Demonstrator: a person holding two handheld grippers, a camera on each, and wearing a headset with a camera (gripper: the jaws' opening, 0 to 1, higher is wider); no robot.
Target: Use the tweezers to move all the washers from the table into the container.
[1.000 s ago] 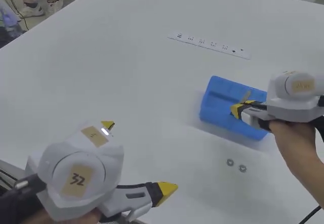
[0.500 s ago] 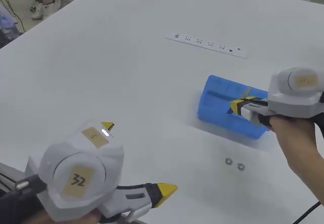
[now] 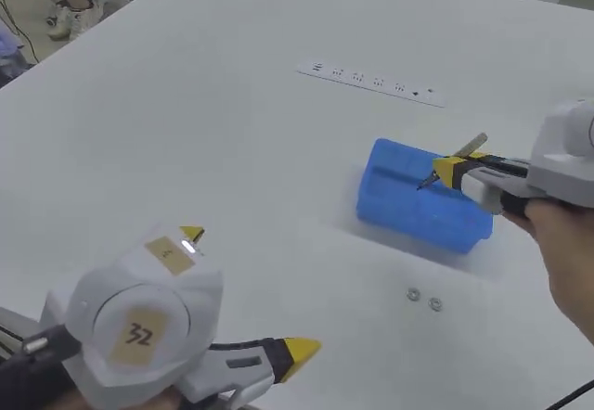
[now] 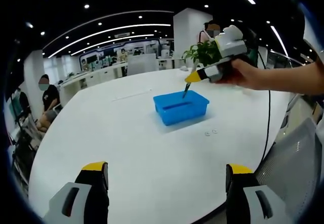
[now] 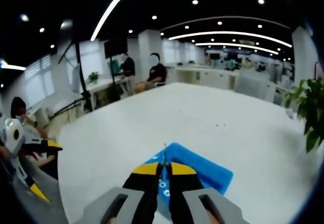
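Observation:
A blue container [image 3: 422,206] stands on the white table, right of centre. My right gripper [image 3: 445,171] hovers over its right end, shut on thin metal tweezers [image 3: 429,180] whose tip points down into the box. In the right gripper view the tweezers [image 5: 164,155] stick out between the closed yellow jaws above the container [image 5: 202,171]. Two small washers [image 3: 413,294] [image 3: 435,305] lie side by side on the table in front of the container. My left gripper [image 3: 246,290] is held low at the near left, open, nothing between its jaws, far from the washers [image 4: 211,132].
A white power strip [image 3: 371,83] lies flat on the table beyond the container. The table's near edge runs just under my left gripper [image 4: 166,176]. A potted plant [image 4: 205,51] and seated people are off the table, far back.
My right gripper has drawn back to the right and lifted a little, so more of the tweezers shows over the container. The left gripper and the two washers have stayed put.

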